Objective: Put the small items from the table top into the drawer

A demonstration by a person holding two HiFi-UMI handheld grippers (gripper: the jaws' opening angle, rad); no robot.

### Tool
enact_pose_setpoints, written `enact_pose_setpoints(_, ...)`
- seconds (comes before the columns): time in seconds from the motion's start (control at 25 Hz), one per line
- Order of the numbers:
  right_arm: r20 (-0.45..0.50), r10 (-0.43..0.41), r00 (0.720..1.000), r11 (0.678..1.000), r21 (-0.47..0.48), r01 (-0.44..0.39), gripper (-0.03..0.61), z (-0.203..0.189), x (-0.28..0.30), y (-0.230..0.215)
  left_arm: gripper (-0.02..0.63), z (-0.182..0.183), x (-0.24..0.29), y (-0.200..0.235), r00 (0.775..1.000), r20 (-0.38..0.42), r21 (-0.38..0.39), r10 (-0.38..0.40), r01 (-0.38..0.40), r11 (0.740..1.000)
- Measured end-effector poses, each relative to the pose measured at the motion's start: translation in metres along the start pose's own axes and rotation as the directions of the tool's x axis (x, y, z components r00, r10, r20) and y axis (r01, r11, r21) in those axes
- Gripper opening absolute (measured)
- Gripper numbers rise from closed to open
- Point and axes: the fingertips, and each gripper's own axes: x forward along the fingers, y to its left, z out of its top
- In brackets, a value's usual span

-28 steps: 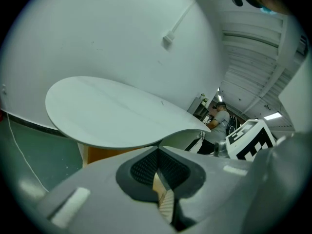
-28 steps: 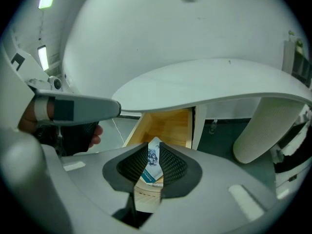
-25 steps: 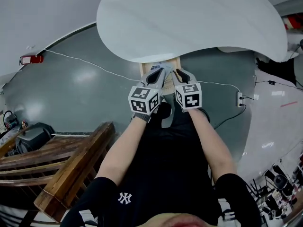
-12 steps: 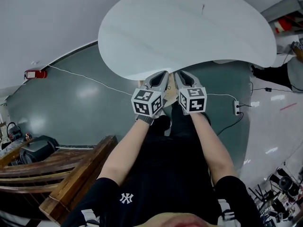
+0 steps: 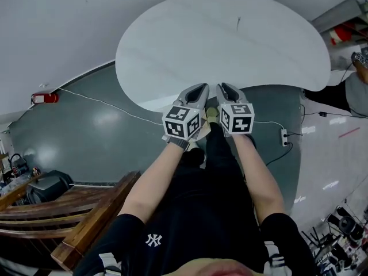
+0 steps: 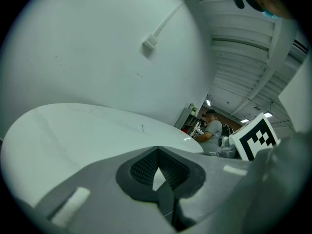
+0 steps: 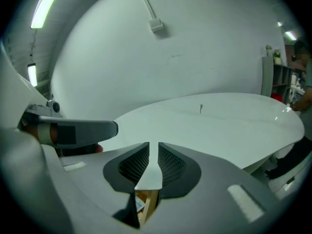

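Left gripper [image 6: 157, 152]: your jaws meet at the tips, empty.
Right gripper [image 7: 153, 150]: your jaws have just been closing to a narrow slit, empty.
Small dark item [image 5: 238, 22]: far side of the white table top [image 5: 184, 50], well apart from both.

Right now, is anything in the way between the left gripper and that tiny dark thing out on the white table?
Nothing visible does. Only bare white table top lies between the left gripper and the small dark item, which sits far across it.
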Motion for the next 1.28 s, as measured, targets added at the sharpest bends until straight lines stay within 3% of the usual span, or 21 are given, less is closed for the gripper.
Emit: enact_pose_setpoints(1.28,-0.104,-0.081,0.991,0.996,0.041,0.085,0.097,0.092,0.117,-0.146,0.001,0.066,0.149,0.035,0.999,-0.039,-0.028,0.016,-0.017,0.999)
